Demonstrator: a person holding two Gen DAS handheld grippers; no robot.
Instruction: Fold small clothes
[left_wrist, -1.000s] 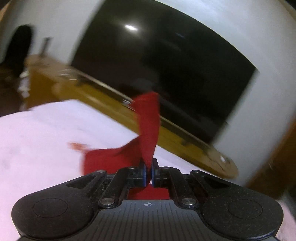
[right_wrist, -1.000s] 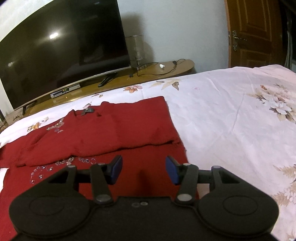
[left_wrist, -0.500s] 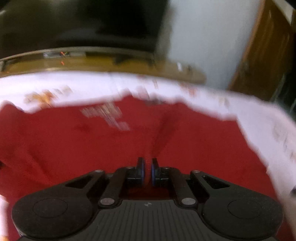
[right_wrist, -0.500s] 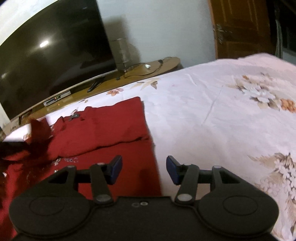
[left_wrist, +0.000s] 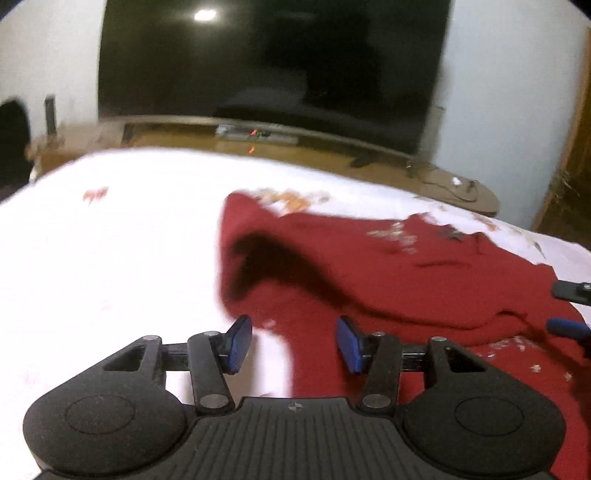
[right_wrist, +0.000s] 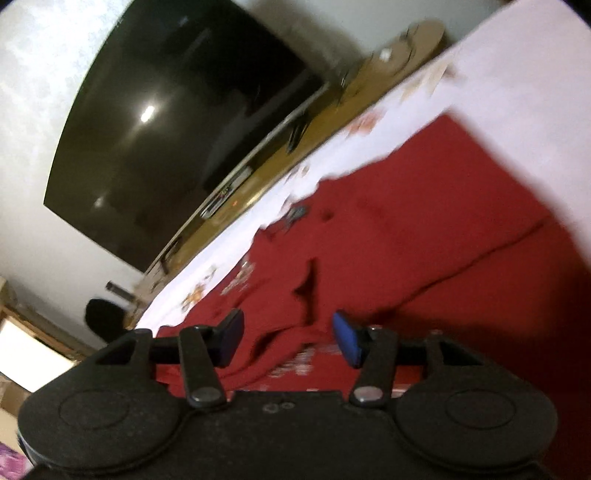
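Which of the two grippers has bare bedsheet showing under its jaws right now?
The left gripper: white bedsheet shows under its left finger, its jaws opening over the red garment's edge. The right gripper has only red cloth beneath.

The left gripper (left_wrist: 293, 343) is matte black plastic: two round lobes, a ribbed centre plate with a small round crosshair mark, silver screw heads on the linkage bars, and blue pads (left_wrist: 238, 343) on both fingers. The right gripper (right_wrist: 288, 341) looks alike (its centre plate is smooth, with two tiny rings).
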